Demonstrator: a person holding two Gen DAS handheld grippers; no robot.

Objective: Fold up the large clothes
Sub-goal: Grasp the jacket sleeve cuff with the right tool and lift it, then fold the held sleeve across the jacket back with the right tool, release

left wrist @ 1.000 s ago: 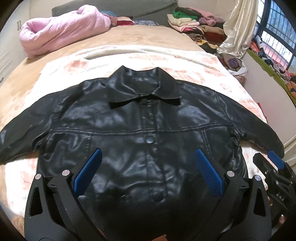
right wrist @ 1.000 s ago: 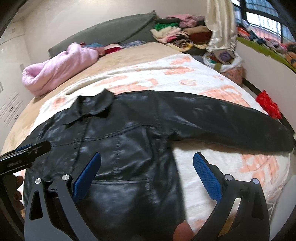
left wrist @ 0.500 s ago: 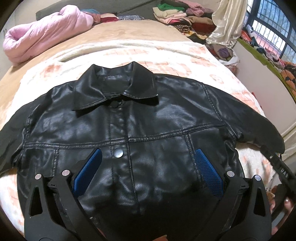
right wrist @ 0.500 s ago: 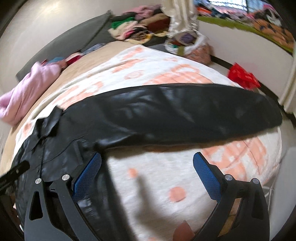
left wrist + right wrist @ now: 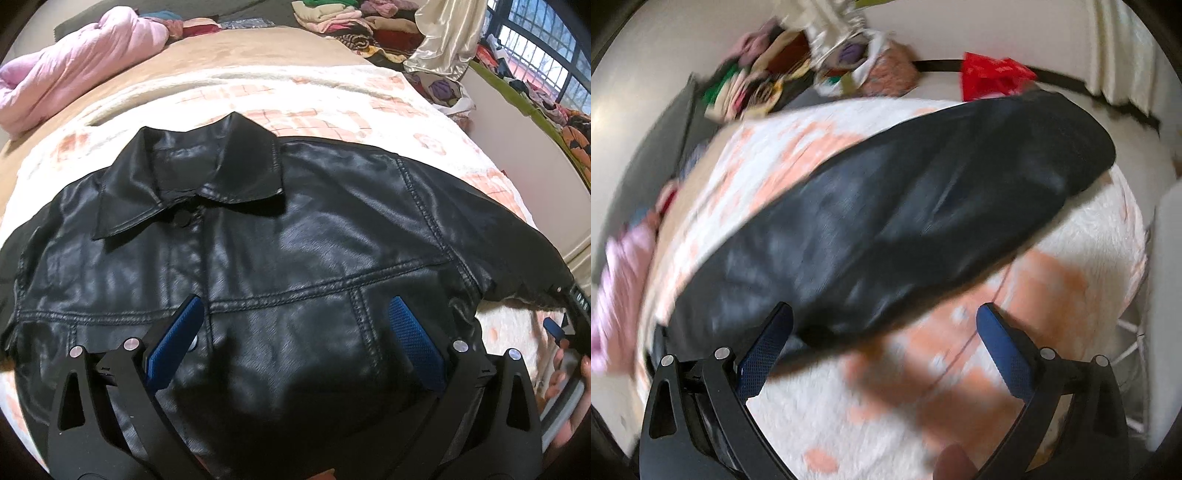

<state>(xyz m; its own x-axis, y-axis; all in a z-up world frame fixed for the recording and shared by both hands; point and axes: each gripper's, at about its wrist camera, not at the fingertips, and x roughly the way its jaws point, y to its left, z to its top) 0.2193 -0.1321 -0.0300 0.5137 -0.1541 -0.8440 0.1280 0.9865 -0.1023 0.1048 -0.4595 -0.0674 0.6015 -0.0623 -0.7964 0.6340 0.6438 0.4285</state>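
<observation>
Left claw (image 5: 295, 343): jaws spread wide, blue textured pads (image 5: 175, 341) on either side of the lower front of the black faux-leather jacket (image 5: 295, 229), nothing gripped between them. It hovers over the jacket's front panel below the horizontal chest seam; whether the pads touch the fabric cannot be told.

Right claw (image 5: 884, 350): jaws likewise wide apart, holding nothing. Its view is motion-blurred. The left blue pad (image 5: 762, 354) overlaps the near edge of the jacket's long black sleeve (image 5: 905, 221); the right pad is over bare blanket. In the left wrist view, the right claw (image 5: 569, 325) shows at the far right edge beside the sleeve end, with a hand (image 5: 565, 391) under it.

Jacket position: laid flat, front up, buttoned, on a white fluffy blanket with orange-pink patches (image 5: 332, 107) that covers the bed. Collar (image 5: 192, 177) points away from the left claw; the sleeve runs outward to the right across the blanket.

Surroundings: rolled pink quilt (image 5: 74, 74) at the far left of the bed; pile of mixed folded clothes (image 5: 343, 18) at the far end; shiny cream curtain (image 5: 443, 37) near the barred window (image 5: 546, 44); red plastic bag (image 5: 993, 74) on the floor past the bed.
</observation>
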